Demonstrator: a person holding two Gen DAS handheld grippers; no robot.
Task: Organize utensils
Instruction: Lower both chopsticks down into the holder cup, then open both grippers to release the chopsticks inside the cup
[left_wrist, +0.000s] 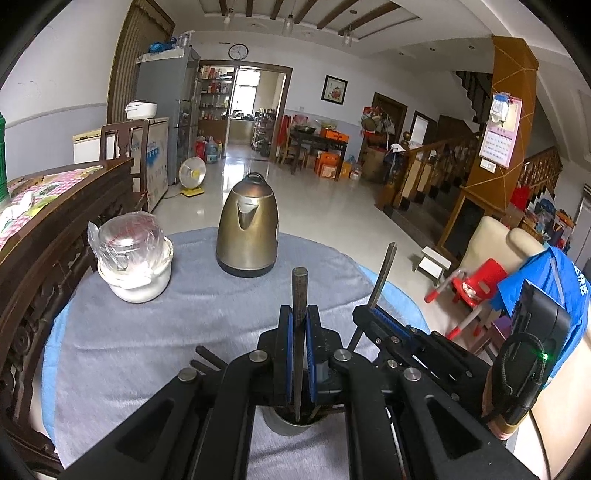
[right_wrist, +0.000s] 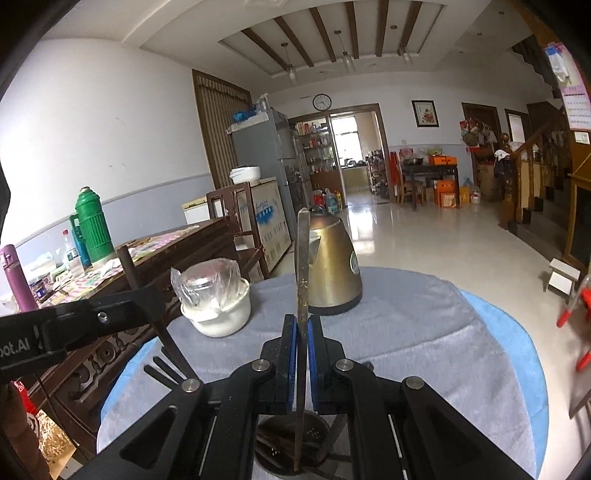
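My left gripper (left_wrist: 300, 314) is shut on a dark metal utensil handle (left_wrist: 299, 291) that stands upright, its lower end inside a metal holder cup (left_wrist: 291, 424) on the grey cloth. My right gripper (right_wrist: 302, 325) is shut on a flat metal utensil handle (right_wrist: 303, 258), also upright, its lower end in the perforated holder cup (right_wrist: 291, 439), which holds several other utensils. The right gripper shows in the left wrist view (left_wrist: 373, 314) just right of the left one, with its utensil (left_wrist: 386, 273) tilted. The left gripper shows at the left of the right wrist view (right_wrist: 147, 299).
A bronze kettle (left_wrist: 248, 229) and a white pot with a wrapped glass lid (left_wrist: 135, 254) stand on the round table's grey cloth (left_wrist: 166, 332). A dark wooden table (right_wrist: 159, 254) with a green thermos (right_wrist: 92, 225) is at the left. A cream chair (left_wrist: 491, 240) is at the right.
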